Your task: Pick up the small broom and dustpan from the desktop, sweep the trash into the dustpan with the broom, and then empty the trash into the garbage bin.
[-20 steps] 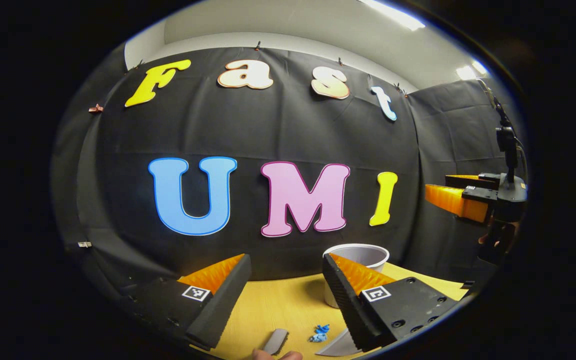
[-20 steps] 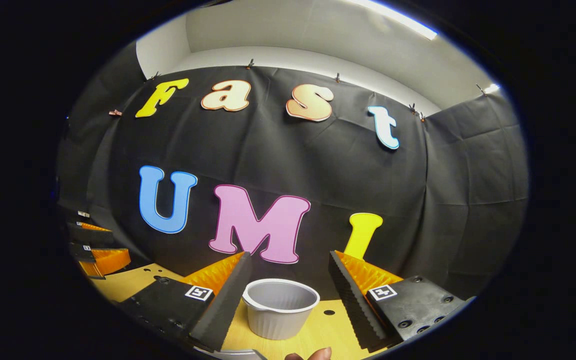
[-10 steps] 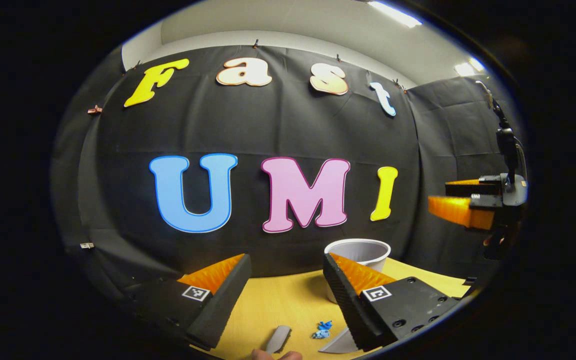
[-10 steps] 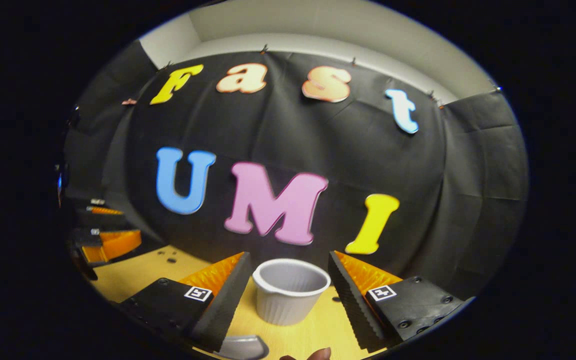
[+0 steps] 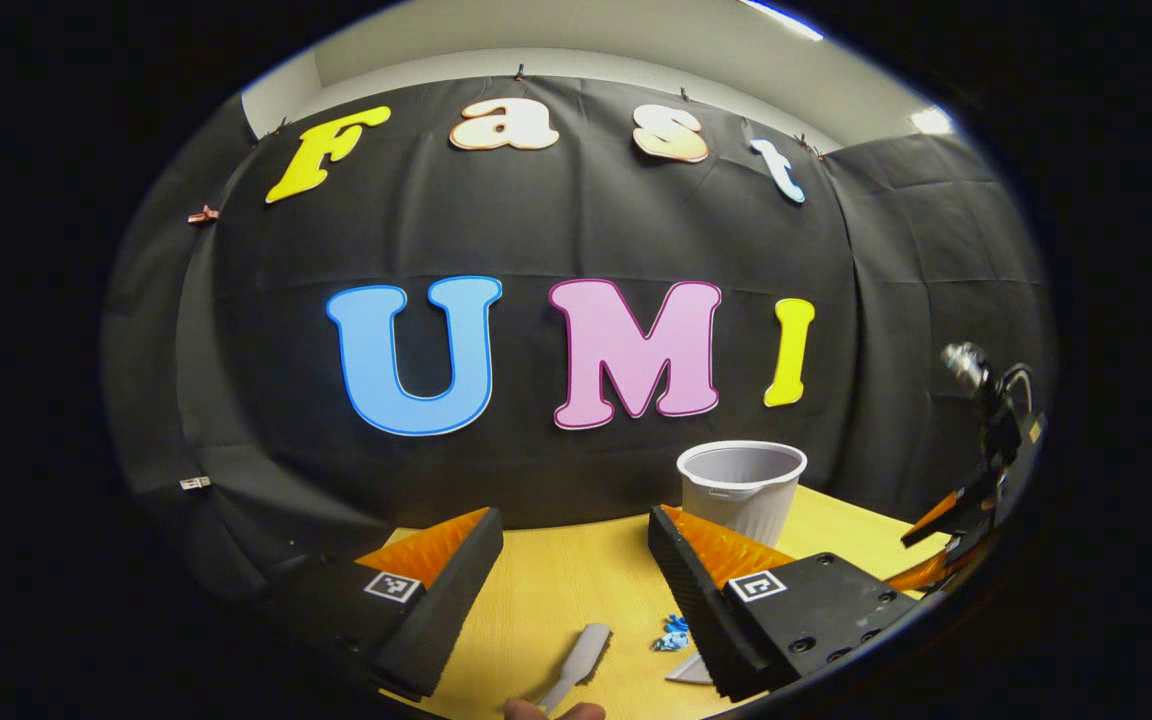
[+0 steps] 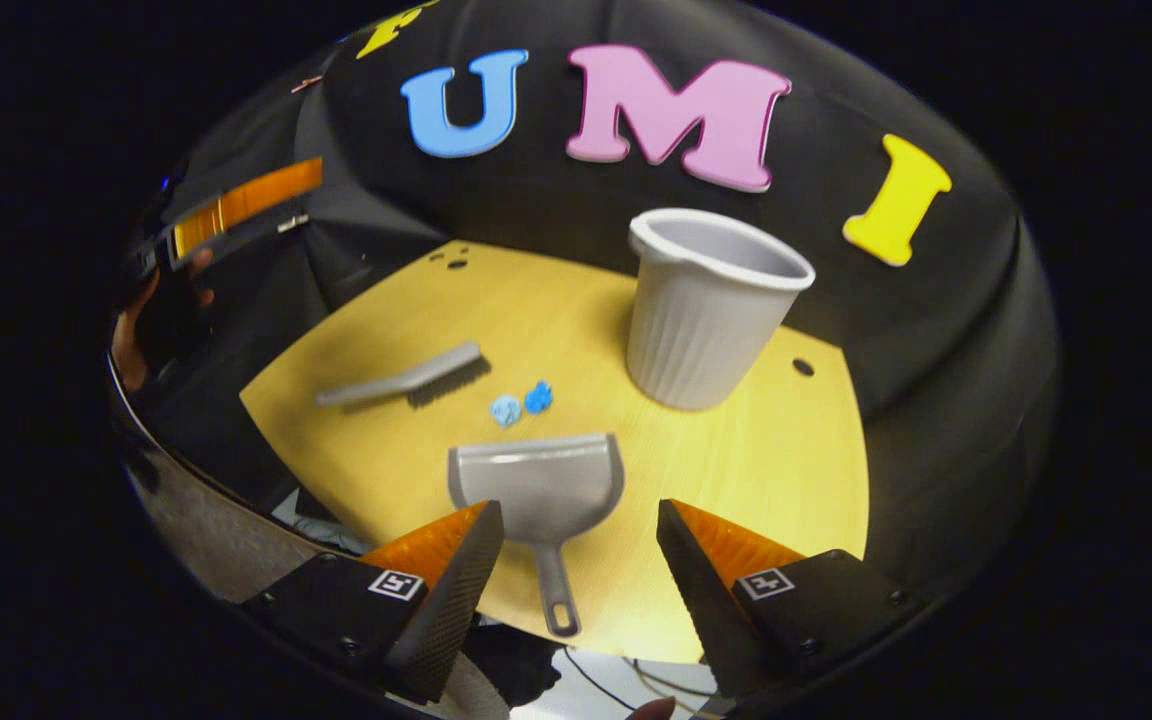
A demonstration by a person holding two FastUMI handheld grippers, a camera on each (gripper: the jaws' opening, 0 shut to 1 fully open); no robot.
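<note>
A grey dustpan (image 6: 536, 485) lies on the yellow desktop (image 6: 786, 480) with its handle pointing toward me. My right gripper (image 6: 576, 540) hangs open above that handle, touching nothing. A grey broom (image 6: 406, 378) lies to the left, with blue trash scraps (image 6: 521, 403) between it and the pan. A ribbed grey bin (image 6: 706, 310) stands behind. In the left gripper view, my left gripper (image 5: 576, 530) is open above the desktop (image 5: 556, 590). Below it are the broom (image 5: 576, 665), the scraps (image 5: 674, 632), a corner of the dustpan (image 5: 686, 670) and, farther back, the bin (image 5: 741, 485).
The right gripper (image 5: 956, 520) appears low at the far right of the left gripper view. The left gripper (image 6: 236, 205) and the hand (image 6: 136, 340) holding it sit at the upper left of the right gripper view. Cables lie below the desk's near edge.
The right gripper has tipped downward and lowered, from facing the wall and bin to looking down over the dustpan. The left gripper has tilted down slightly. Both stay open.
</note>
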